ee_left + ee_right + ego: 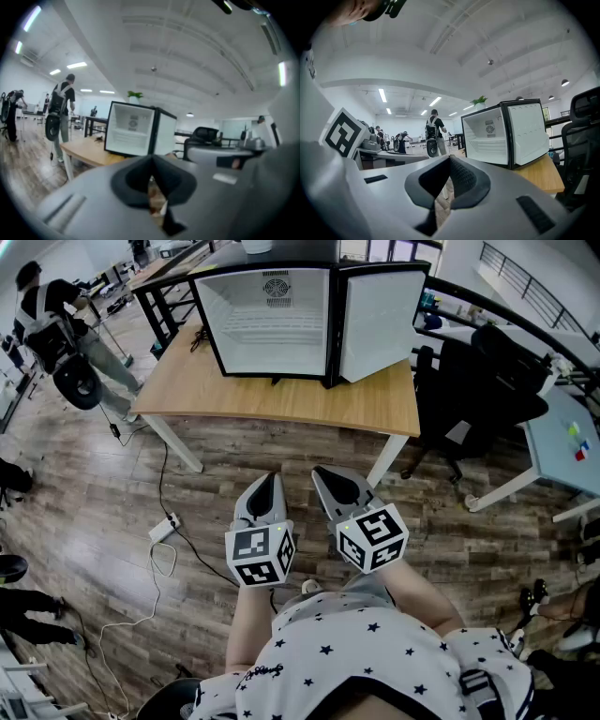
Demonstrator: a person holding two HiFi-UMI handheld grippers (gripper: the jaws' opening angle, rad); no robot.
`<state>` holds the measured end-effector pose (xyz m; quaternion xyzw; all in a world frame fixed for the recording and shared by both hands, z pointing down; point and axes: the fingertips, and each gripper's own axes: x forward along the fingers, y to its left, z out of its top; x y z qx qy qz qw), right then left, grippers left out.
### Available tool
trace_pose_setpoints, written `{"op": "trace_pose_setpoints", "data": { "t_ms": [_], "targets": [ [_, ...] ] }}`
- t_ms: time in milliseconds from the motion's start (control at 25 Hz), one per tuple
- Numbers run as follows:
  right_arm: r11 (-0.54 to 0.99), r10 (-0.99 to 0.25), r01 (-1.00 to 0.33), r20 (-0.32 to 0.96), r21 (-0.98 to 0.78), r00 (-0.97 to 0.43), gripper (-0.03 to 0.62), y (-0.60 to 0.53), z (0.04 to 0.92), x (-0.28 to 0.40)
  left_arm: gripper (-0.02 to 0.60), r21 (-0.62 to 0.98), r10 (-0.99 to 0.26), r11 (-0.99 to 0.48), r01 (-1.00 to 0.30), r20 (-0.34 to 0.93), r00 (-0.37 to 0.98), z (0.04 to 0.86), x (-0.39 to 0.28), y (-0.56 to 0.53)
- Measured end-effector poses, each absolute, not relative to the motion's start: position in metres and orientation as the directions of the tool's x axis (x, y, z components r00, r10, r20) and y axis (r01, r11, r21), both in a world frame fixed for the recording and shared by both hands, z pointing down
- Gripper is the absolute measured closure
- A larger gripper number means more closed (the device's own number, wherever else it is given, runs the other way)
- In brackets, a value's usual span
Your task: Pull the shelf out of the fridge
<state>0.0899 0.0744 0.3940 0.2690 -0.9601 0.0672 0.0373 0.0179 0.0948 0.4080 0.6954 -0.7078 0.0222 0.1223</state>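
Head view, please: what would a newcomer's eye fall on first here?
The small fridge, its door swung open to the right, stands on the wooden table at the top. Below it, the left tongs and right tongs are both shut and empty, short of the table.

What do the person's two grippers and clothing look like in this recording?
The left gripper and right gripper both have smooth grey shells tapering to a point, with black textured pads lining the jaws. Each carries a cube printed with black-and-white square markers. The person wears a white shirt dotted with small dark stars.
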Motion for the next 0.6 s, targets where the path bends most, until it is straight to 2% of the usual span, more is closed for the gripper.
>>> {"op": "trace_pose_setpoints", "data": {
  "t_ms": [600],
  "targets": [
    [0.836, -0.520, -0.532, 0.114, -0.134, -0.846, 0.576, 0.082, 0.399, 0.072, 0.575, 0.150, -0.979, 0.019, -0.988, 0.205, 0.013, 0.414, 0.000, 0.099]
  ]
}}
